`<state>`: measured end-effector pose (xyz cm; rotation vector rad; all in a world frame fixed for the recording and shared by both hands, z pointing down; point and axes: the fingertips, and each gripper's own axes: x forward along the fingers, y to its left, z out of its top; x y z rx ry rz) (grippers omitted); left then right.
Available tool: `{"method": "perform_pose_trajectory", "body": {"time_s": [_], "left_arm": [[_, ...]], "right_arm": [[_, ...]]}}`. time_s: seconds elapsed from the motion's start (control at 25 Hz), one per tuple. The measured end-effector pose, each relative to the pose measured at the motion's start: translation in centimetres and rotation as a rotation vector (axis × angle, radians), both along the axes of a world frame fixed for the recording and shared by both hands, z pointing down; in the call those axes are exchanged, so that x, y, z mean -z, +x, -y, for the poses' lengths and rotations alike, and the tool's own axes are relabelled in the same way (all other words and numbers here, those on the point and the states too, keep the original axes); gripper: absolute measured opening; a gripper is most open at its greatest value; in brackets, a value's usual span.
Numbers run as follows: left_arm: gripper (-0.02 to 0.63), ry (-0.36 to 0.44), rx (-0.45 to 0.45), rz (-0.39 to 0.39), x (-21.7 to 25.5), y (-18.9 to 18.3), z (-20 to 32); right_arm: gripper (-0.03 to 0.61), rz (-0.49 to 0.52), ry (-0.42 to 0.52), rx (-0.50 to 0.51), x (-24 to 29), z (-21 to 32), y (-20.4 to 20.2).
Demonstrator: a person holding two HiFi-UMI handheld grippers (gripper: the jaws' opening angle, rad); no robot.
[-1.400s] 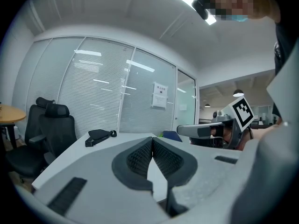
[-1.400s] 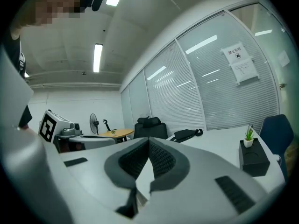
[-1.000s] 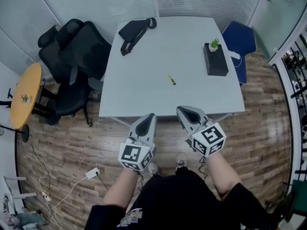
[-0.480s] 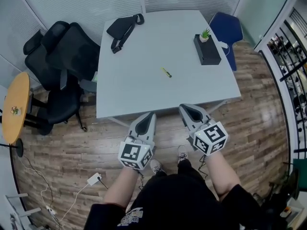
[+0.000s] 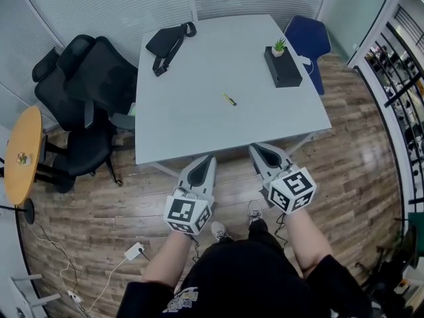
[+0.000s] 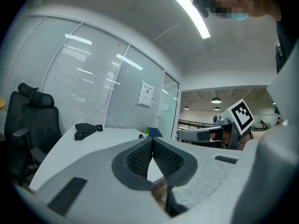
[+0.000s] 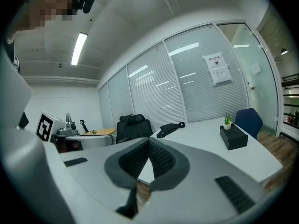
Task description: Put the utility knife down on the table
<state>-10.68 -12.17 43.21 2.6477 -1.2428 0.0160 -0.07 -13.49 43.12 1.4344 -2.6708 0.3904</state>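
The utility knife (image 5: 229, 99) is a slim yellow-green sliver lying flat on the pale table (image 5: 192, 131), left of the black box (image 5: 285, 73) and a little nearer the person than the box is, well apart from it. Nothing touches it. By the look of it, it is already set down.

It looks light and stiff, a hard narrow body that won't give under the pads. On that smooth top I'd expect it to skid or spin if nudged from one side. The safest hold would be across the middle of the handle, pinching its narrow width. It is too small from here to tell which end carries the blade, so that would need checking before closing on it.

Both tools are empty. The left gripper (image 5: 207, 159) has its ribbed pads pressed together with nothing between them, and the right gripper (image 5: 256, 149) is closed the same way on nothing. They hang side by side, much nearer the person than the box and to its left, at the table's near edge over the wooden floor (image 5: 99, 211). The knife lies on the box's side of both tips, well apart from them, roughly between the box and the left gripper
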Motion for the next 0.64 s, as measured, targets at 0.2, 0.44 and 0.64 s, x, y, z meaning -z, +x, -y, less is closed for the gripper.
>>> {"method": "perform_pose_trajectory", "body": {"time_s": [0.2,0.44,0.64], "left_arm": [[0.005,0.012,-0.002,-0.001,0.4,0.0,-0.7],[0.005,0.023,-0.003,0.000,1.1,0.0,-1.2],[0.005,0.030,-0.001,-0.002,1.4,-0.2,-1.6]], "right_arm": [[0.003,-0.004,0.010,-0.001,0.4,-0.7,0.0],[0.003,-0.002,0.019,-0.002,0.9,-1.2,0.1],[0.003,-0.003,0.026,-0.003,1.3,-1.6,-0.1]]}}
